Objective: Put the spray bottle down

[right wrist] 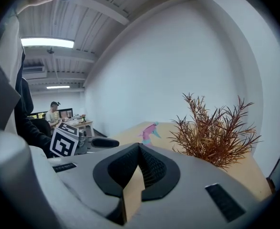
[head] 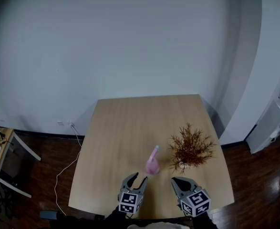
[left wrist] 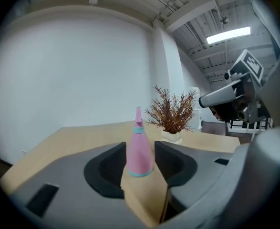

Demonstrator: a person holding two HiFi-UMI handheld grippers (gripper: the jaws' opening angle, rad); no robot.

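Observation:
A pink spray bottle [head: 152, 162] with a light blue collar stands upright on the wooden table [head: 130, 128], near its front edge. My left gripper [head: 139, 178] is just in front of it and slightly to its left, jaws open and empty. In the left gripper view the bottle [left wrist: 139, 149] stands beyond the fingertips, framed by the gap and apart from both pads. My right gripper [head: 176, 180] hovers at the front edge to the bottle's right; its jaws [right wrist: 139, 146] are shut on nothing. The bottle [right wrist: 149, 132] shows far off in the right gripper view.
A dried brown plant [head: 191, 149] in a small white pot stands right of the bottle, close ahead of the right gripper. A white wall lies behind the table. A cable [head: 66, 168] trails on the floor at left. A person sits at a far desk [right wrist: 51, 116].

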